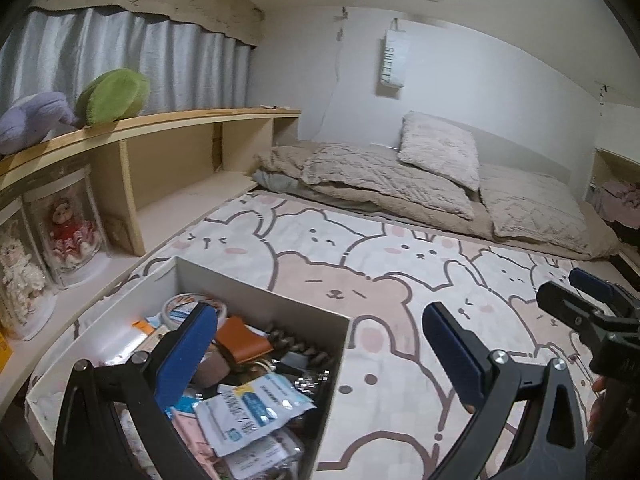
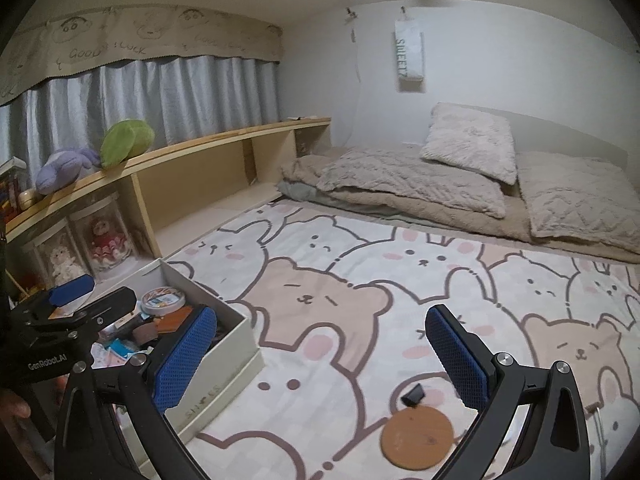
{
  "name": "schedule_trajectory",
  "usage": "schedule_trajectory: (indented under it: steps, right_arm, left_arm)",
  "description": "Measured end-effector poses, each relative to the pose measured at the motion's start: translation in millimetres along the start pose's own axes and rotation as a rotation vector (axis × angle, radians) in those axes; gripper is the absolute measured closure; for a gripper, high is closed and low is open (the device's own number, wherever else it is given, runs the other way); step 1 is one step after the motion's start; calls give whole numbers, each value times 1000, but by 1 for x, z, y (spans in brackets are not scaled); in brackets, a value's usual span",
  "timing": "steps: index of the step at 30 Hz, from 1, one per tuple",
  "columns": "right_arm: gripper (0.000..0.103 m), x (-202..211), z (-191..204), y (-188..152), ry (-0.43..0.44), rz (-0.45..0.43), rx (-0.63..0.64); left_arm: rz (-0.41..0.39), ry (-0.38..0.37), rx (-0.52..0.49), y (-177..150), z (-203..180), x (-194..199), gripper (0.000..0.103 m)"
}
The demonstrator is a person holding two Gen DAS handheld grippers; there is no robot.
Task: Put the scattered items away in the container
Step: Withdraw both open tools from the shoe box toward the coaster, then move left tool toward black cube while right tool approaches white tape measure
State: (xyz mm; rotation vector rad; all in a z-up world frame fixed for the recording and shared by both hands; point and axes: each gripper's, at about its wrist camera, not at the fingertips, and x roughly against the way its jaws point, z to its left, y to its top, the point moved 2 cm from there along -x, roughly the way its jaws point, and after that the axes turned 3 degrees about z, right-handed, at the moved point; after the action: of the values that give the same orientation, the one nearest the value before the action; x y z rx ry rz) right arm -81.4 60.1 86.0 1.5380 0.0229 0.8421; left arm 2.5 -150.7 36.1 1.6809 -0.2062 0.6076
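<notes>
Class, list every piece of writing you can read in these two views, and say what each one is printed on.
"GOOD LUCK": curtain valance.
"SWEET": hanging wall bag; its last letter is unclear.
"GenRobot.AI": left gripper body.
"SHOES", faint: box front wall.
Print on the packets in the box: too small to read.

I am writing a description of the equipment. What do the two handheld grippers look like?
Both the left gripper and the right gripper have black frames with silver bolts and two fingers faced with blue textured pads. The left one's body carries white "GenRobot.AI" lettering. No cables or sleeves show.
</notes>
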Motion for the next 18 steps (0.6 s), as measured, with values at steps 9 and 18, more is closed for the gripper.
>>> schedule_trajectory:
  steps: [9,18]
  right_arm:
    - [0,13,-29,-10,-69,-11,7]
    - [0,29,-59,-19,-91,-31,-22]
  left_arm:
    - [-7,-29,-44,-5,-25,-7,0]
    - [3,-49,-81,-13,-47,-20,0]
